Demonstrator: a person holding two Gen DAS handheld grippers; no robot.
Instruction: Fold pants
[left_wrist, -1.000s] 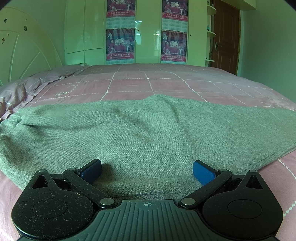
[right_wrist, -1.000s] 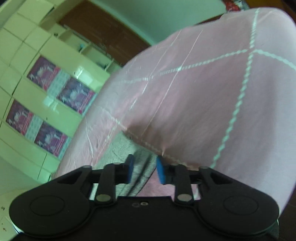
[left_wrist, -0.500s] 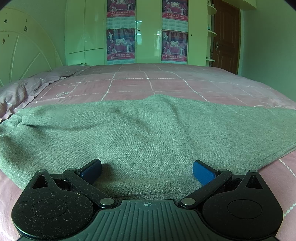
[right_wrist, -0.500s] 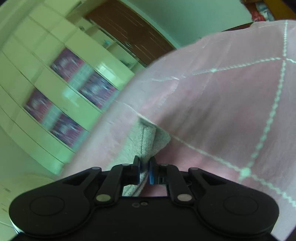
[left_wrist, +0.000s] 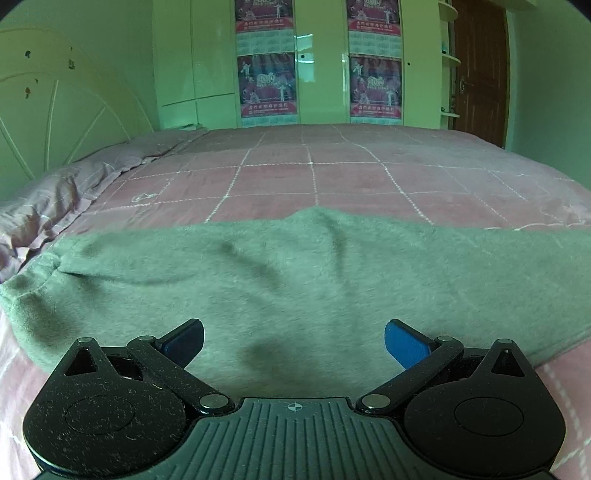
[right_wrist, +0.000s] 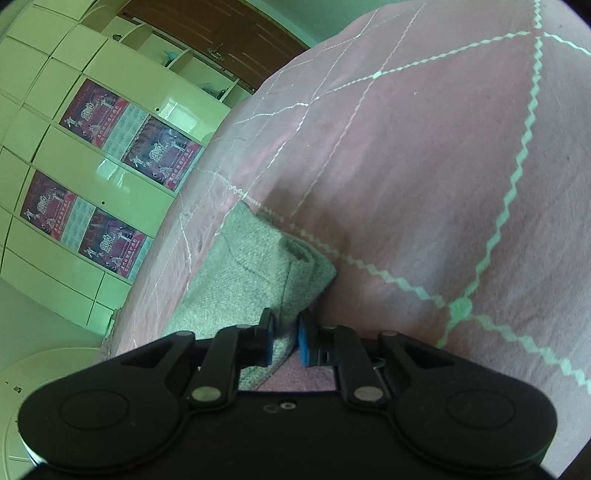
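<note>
Grey-green knit pants (left_wrist: 295, 280) lie spread across the pink checked bed (left_wrist: 314, 173). My left gripper (left_wrist: 293, 341) is open, its blue pads wide apart, resting low over the near edge of the pants and holding nothing. In the right wrist view my right gripper (right_wrist: 285, 341) is shut on a bunched end of the pants (right_wrist: 258, 273), with the cloth pinched between the blue pads and lifted a little off the bed cover (right_wrist: 424, 166).
A pale headboard (left_wrist: 55, 122) and pillow (left_wrist: 48, 199) are at the left. A wardrobe with posters (left_wrist: 317, 62) stands beyond the bed, and a brown door (left_wrist: 480, 66) at the back right.
The right gripper has closed on the pants end and tilted, drawing the cloth along. The grey cloth under the left gripper has shifted and wrinkled; the left gripper stays open in place.
</note>
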